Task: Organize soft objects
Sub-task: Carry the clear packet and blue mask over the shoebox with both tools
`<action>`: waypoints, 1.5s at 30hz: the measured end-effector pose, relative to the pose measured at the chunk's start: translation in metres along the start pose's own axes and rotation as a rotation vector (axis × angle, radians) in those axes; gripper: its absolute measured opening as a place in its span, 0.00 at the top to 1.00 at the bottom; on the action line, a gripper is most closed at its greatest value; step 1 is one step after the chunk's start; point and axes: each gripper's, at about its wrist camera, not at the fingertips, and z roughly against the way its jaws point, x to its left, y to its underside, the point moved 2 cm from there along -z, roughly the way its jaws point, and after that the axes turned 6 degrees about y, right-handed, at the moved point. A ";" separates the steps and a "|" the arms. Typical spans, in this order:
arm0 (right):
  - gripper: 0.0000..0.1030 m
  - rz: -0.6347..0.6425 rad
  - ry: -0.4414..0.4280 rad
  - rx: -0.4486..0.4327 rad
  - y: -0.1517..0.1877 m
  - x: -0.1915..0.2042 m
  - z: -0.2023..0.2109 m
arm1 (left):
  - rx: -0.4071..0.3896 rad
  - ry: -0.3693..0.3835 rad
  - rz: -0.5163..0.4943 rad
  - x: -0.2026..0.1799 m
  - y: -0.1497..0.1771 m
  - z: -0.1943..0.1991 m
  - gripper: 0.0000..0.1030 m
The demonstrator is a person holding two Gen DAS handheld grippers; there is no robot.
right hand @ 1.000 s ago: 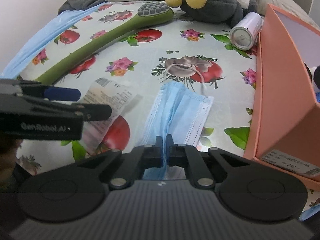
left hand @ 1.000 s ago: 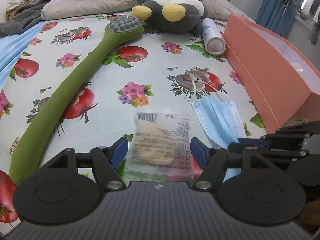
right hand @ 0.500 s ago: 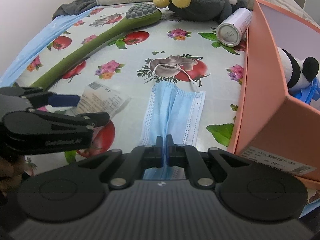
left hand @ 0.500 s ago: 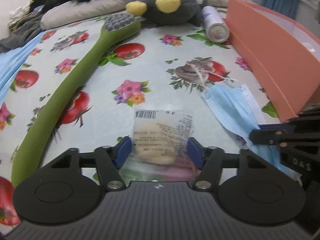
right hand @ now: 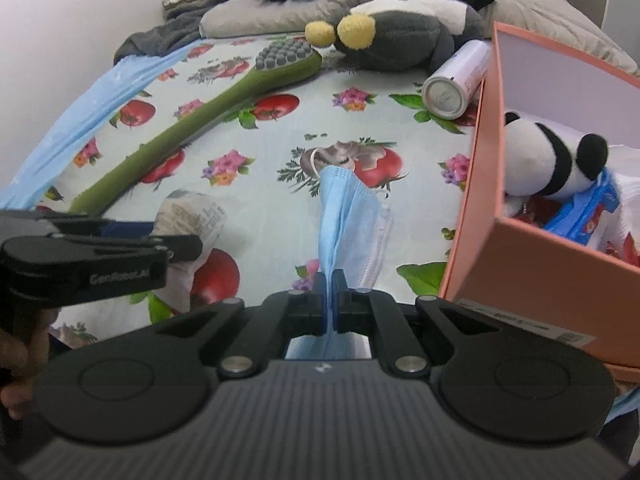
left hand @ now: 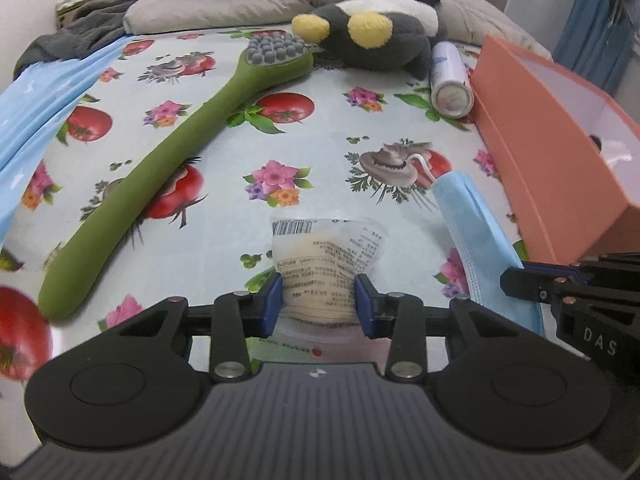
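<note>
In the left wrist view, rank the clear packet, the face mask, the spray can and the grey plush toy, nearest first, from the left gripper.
1. Clear packet, between the left gripper's jaws.
2. Face mask, just right, held by the right gripper.
3. Spray can, far right, beside the orange box.
4. Grey plush toy, farthest back.

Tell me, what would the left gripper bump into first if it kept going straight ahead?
Probably the bedsheet. The left gripper, which has just been closing, already pinches the packet and points down at the bed.
</note>
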 end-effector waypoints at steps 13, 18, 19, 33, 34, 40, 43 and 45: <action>0.94 -0.028 -0.037 -0.094 -0.018 0.000 0.062 | -0.102 0.019 0.089 -0.009 0.000 0.075 0.57; 0.94 -0.031 -0.044 -0.154 -0.032 0.001 0.089 | -0.142 0.032 0.091 -0.015 -0.007 0.102 0.57; 0.94 -0.032 -0.046 -0.165 -0.035 0.001 0.094 | -0.150 0.035 0.092 -0.017 -0.009 0.107 0.57; 0.94 -0.042 -0.026 -0.308 -0.055 -0.010 0.158 | -0.264 0.117 0.095 -0.043 -0.034 0.175 0.57; 0.94 -0.044 -0.023 -0.320 -0.056 -0.013 0.162 | -0.274 0.126 0.091 -0.047 -0.036 0.179 0.57; 0.94 -0.070 0.010 -0.363 -0.060 -0.031 0.183 | -0.321 0.149 0.055 -0.071 -0.051 0.197 0.57; 0.94 -0.084 0.040 -0.382 -0.060 -0.043 0.192 | -0.341 0.171 0.042 -0.084 -0.059 0.201 0.57; 0.94 -0.096 0.057 -0.387 -0.059 -0.051 0.195 | -0.348 0.195 0.033 -0.094 -0.066 0.202 0.57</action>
